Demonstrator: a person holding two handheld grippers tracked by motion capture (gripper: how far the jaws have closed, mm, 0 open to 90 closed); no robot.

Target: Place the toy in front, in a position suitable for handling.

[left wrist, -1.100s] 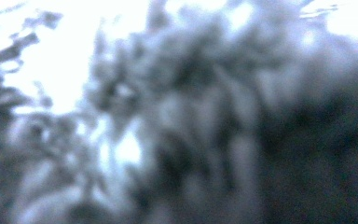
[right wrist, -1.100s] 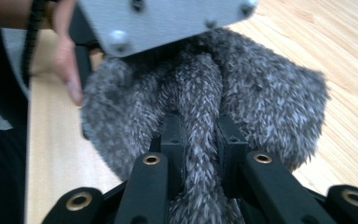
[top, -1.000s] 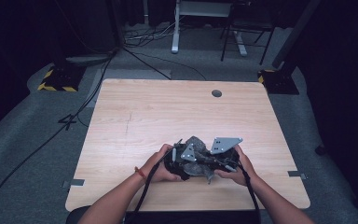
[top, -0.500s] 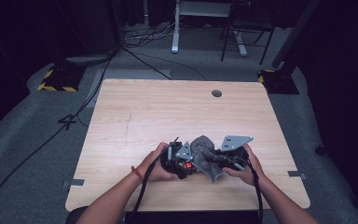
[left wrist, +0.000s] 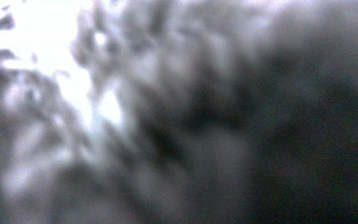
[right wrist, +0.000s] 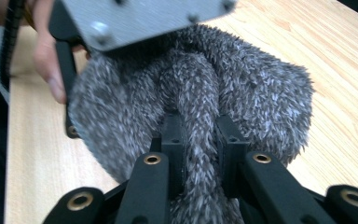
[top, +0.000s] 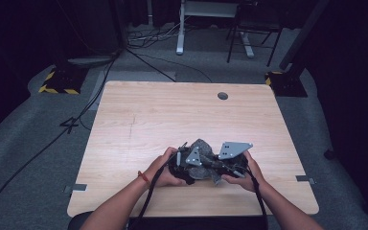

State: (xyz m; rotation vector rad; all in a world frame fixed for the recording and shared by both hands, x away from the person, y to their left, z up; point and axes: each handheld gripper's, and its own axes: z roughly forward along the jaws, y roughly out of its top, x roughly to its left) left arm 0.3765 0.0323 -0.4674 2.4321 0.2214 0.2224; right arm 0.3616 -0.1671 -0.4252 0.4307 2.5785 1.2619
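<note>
A grey fuzzy cloth [top: 201, 145] lies bunched between the two grippers near the table's front edge. My right gripper [right wrist: 200, 133] is shut on a rolled fold of the cloth [right wrist: 261, 93], which runs up between its black jaws. My left gripper [top: 184, 165] meets the cloth from the left, and its grey plate [right wrist: 140, 18] hangs over the far side of the bundle. The left gripper view is a blurred close-up of the grey pile [left wrist: 168, 116], with its jaws hidden, shut in the fabric. In the high view my right gripper [top: 219, 167] sits under its own grey plate [top: 235, 149].
The wooden table [top: 172, 110] has a round cable hole [top: 223, 96] at the back. A hand [right wrist: 46, 56] grips the left gripper beside the cloth. Cables trail from both grippers over the front edge. Dark floor, cables and stands surround the table.
The right gripper's plate wobbled slightly to the right and back. Both grippers stay on the cloth in the same spot.
</note>
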